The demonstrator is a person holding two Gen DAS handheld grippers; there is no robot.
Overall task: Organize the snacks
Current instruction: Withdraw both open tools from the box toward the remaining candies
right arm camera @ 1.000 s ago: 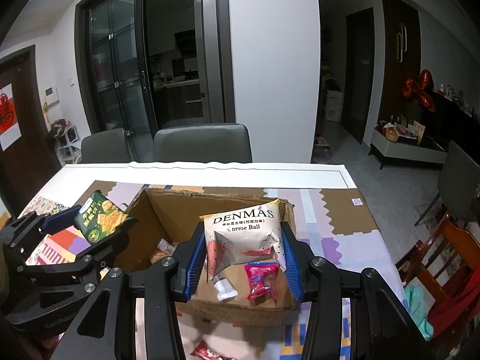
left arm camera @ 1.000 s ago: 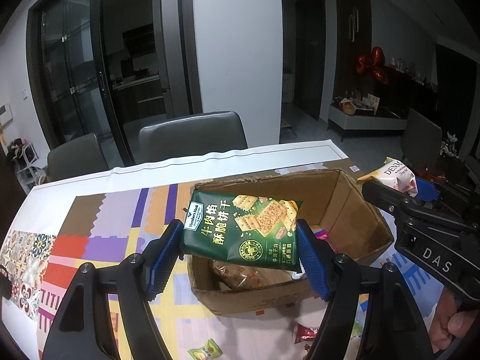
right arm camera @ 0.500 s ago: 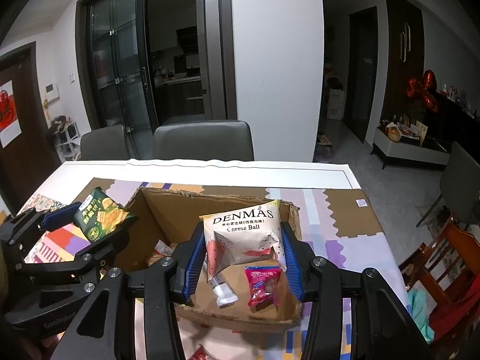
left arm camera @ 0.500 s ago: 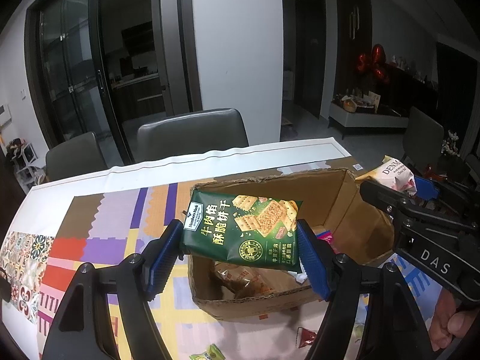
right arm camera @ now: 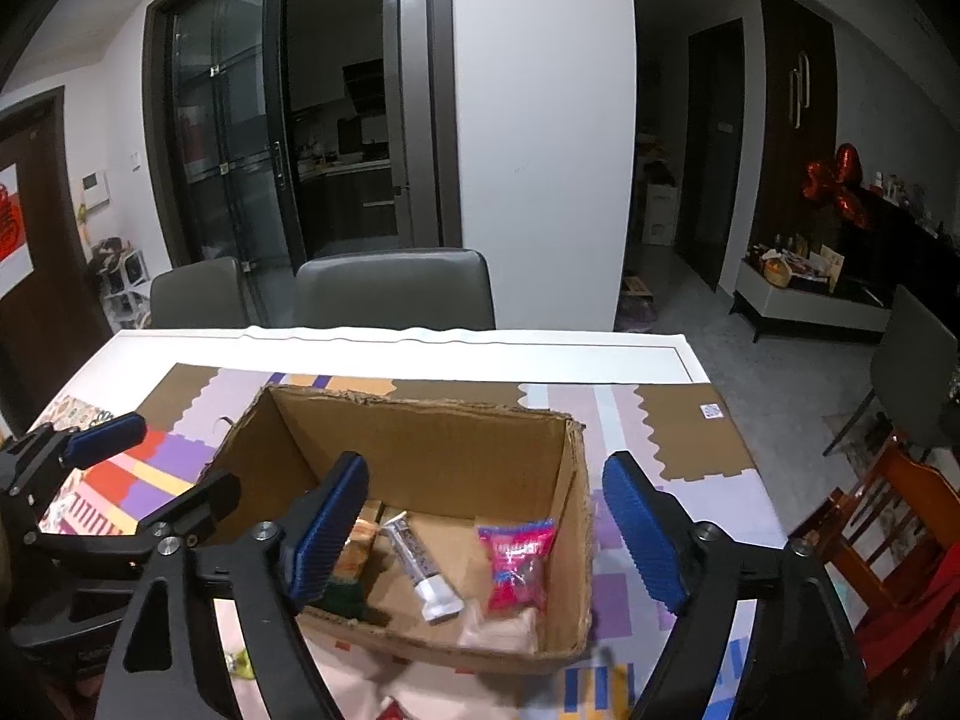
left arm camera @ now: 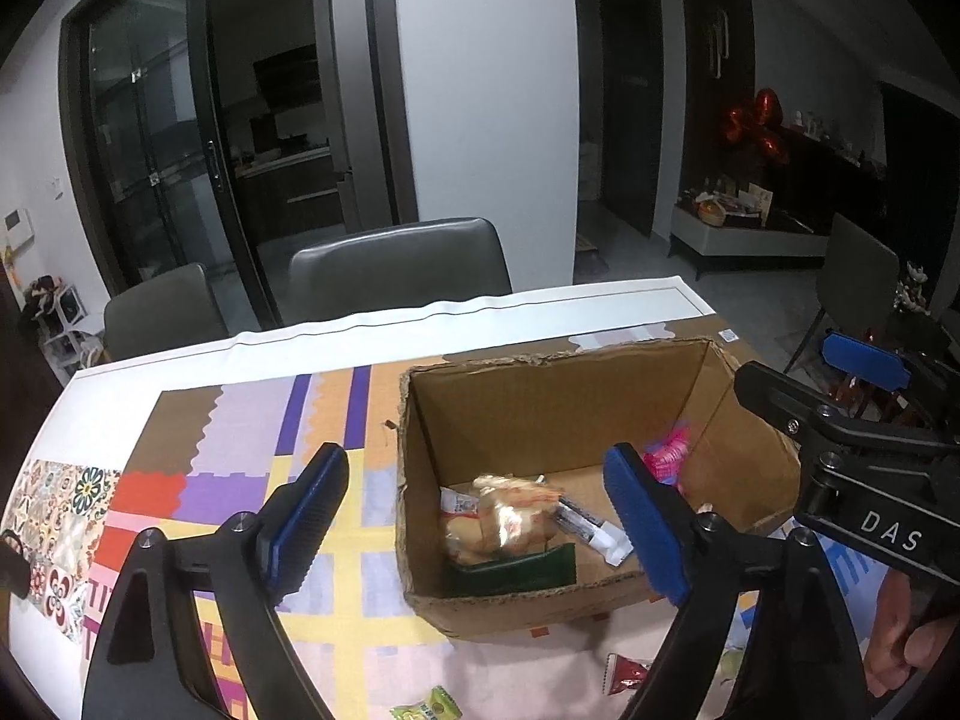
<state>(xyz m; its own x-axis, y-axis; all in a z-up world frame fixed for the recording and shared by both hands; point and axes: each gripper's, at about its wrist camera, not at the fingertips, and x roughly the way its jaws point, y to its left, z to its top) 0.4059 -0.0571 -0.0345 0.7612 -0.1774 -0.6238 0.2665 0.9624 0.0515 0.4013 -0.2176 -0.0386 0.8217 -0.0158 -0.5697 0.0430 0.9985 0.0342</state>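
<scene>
The open brown cardboard box (left arm camera: 558, 414) sits on the patterned table mat directly ahead of and below both sets of tongs, and it already holds several snacks: a dark green flat packet (left arm camera: 516, 567) lying against the near wall, a clear wrapped pastry pack (left arm camera: 501, 519) resting on it, a white tube-shaped sachet (right arm camera: 420, 564) on the floor of the box, a pink foil packet (right arm camera: 519, 558) towards the right wall, and a pale blurred bag (right arm camera: 501, 630) in the near right corner, too smeared to identify with certainty. The left gripper (left arm camera: 480, 528) hangs over the near left part of the box with its blue pads wide apart and nothing between them; its jaws have just been opening. The right gripper (right arm camera: 483, 531) hangs over the near right part, likewise spread wide and empty, its jaws also having just been opening. The judgement is that two packets have been released into the box at this stage, so that part of the sorting is done. Work remains: a small green wrapped sweet (left arm camera: 427, 708) and a red wrapped sweet (left arm camera: 624, 669) lie on the mat below the left tongs, just outside the near wall of the box, and a further scrap of yellow-green wrapper (right arm camera: 240, 660) shows beneath the right tongs. These loose items would presumably need collecting next. Whether more snacks lie outside the frame cannot be told.
</scene>
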